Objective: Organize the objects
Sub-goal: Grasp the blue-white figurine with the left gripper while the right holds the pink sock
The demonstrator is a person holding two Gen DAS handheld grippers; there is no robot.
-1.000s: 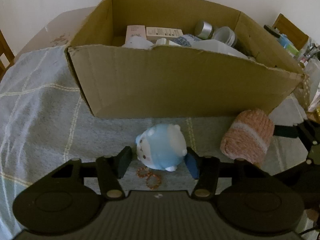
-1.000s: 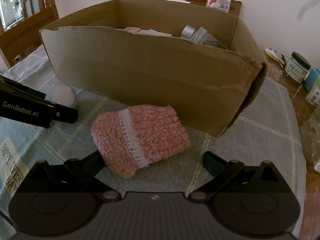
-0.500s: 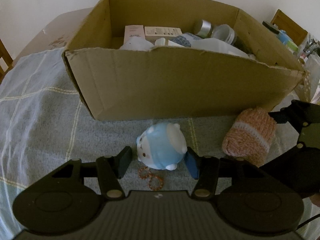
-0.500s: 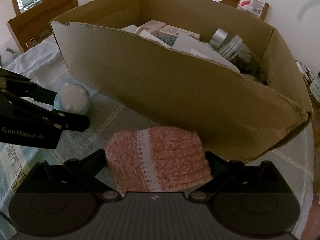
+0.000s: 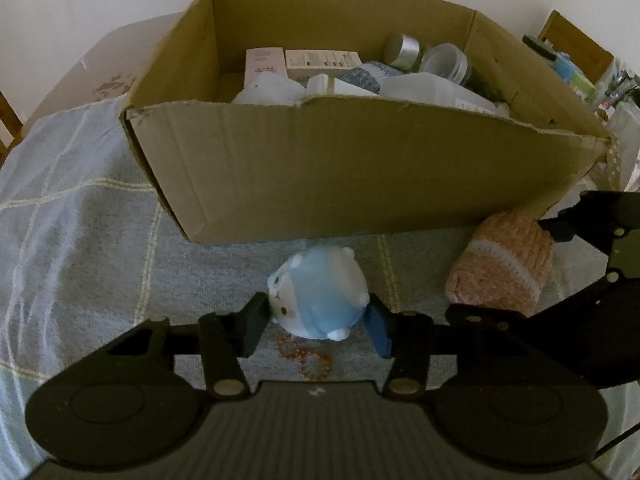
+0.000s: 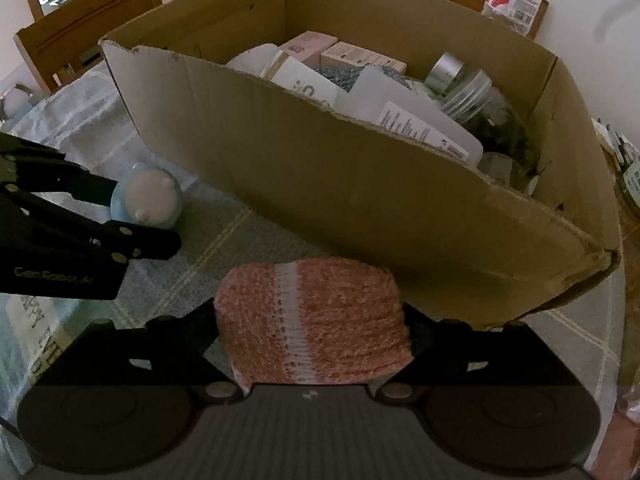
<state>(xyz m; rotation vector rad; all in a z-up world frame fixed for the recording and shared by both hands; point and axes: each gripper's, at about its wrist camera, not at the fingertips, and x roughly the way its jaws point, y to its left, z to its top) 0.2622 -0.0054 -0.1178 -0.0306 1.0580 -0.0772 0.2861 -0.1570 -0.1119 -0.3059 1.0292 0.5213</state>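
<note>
While my left claw (image 5: 316, 324) pinched the blue toy (image 5: 318, 294) before the cardboard box (image 5: 360, 168) on the counter (image 5: 80, 220), my right claw (image 6: 312, 328) had just been closing around the pink knit pouch (image 6: 316, 320), pads touching it.

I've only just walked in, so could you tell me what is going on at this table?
A person is tidying loose things near the cardboard box, one hand-held gripper in each hand. The left hand-held gripper has closed on the blue plush toy. The jaws of the right hand-held gripper have just been closing around the pink knitted item. Both things lie on the cloth in front of the box.
</note>
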